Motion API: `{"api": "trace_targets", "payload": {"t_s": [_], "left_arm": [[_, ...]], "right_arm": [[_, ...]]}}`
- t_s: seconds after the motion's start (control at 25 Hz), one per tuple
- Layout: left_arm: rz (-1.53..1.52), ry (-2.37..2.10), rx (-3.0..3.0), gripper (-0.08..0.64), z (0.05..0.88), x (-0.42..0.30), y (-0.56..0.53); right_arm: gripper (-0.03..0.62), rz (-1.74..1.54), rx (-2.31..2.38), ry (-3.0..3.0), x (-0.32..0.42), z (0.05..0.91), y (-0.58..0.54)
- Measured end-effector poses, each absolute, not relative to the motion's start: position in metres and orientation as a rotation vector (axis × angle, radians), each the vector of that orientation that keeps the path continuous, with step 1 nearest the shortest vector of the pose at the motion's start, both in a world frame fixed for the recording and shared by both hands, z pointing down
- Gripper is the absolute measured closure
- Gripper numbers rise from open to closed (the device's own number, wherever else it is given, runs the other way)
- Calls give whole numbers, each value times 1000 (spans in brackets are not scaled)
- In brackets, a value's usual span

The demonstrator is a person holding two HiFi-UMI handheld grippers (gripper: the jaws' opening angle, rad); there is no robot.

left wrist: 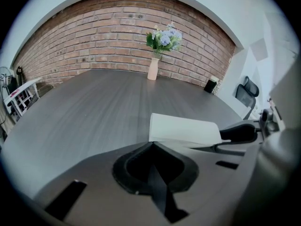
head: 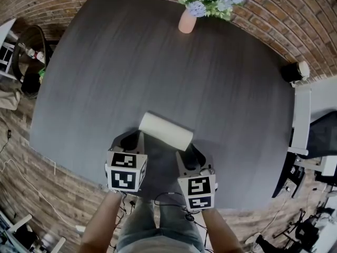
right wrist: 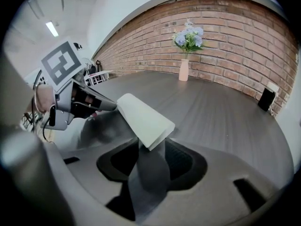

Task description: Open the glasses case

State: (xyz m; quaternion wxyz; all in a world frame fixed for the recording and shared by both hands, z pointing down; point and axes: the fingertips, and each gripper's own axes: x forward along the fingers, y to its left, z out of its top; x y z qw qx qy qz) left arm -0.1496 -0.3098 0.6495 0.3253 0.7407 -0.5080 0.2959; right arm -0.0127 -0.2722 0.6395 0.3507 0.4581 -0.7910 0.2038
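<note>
The left tool (left wrist: 153, 144) has its jaws together with nothing between them. Its tip sits just short of the near corner of the glasses case (head: 166, 130). The right tool (right wrist: 149, 147) also has its jaws pressed together, and one end of the case lies right over their tips. I cannot tell whether that end is merely touched or nipped. In the head view the white case lies just below the middle of the frame. Its long axis runs from upper left to lower right, with the left tool at the upper-left end and the right tool at the lower-right end. The right tool looks the nearer of the two, so the opening move probably turns on steadying one end while the other finds the seam, which does not show. The case rests flat on a dark grey desk (head: 131, 62), otherwise bare except for a pink vase (head: 187, 21) of flowers at the top edge. A brick wall (left wrist: 94, 46) stands beyond the desk, and wood flooring (head: 31, 162) shows at lower left.
</note>
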Motion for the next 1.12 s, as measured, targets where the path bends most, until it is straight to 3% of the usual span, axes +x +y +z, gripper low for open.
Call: {"api": "trace_targets", "payload": {"t_s": [0.6,1.12], "left_arm": [[779,-1326,1920,561,650,-150,-309],[738,-1334,1888,561,650,-151,-309]], "right_arm": [[414,482,1369,-2108,20,580,-322],[416,517,1393,-2110,24,578,-321]]}}
